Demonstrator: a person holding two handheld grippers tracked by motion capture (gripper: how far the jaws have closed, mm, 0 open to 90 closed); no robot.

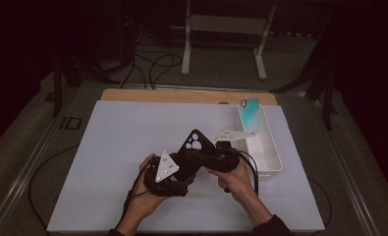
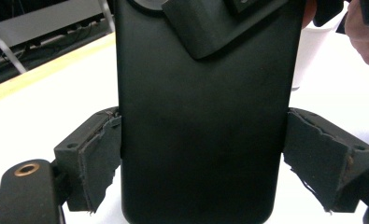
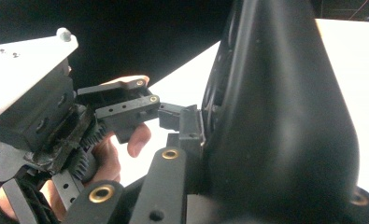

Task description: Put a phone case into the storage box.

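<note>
A black phone case (image 1: 195,142) is held above the white table cover between both grippers. My left gripper (image 1: 187,164) is shut on it across its width. In the left gripper view the case (image 2: 201,116) stands upright, with a torn pad (image 2: 98,158) pressed against each long side. My right gripper (image 1: 210,155) is shut on the case near its camera end, and one of its fingers (image 2: 205,32) lies over the case's back. In the right gripper view the case (image 3: 285,116) looms large, with a pad (image 3: 191,126) against its edge. The other jaw is hidden behind it.
A white tray (image 1: 269,152) sits at the right of the table, with a teal phone case (image 1: 252,112) leaning at its far end. The white table cover (image 1: 118,142) spreads to the left and front. A wooden table edge (image 1: 181,96) and a white stand (image 1: 226,24) lie beyond.
</note>
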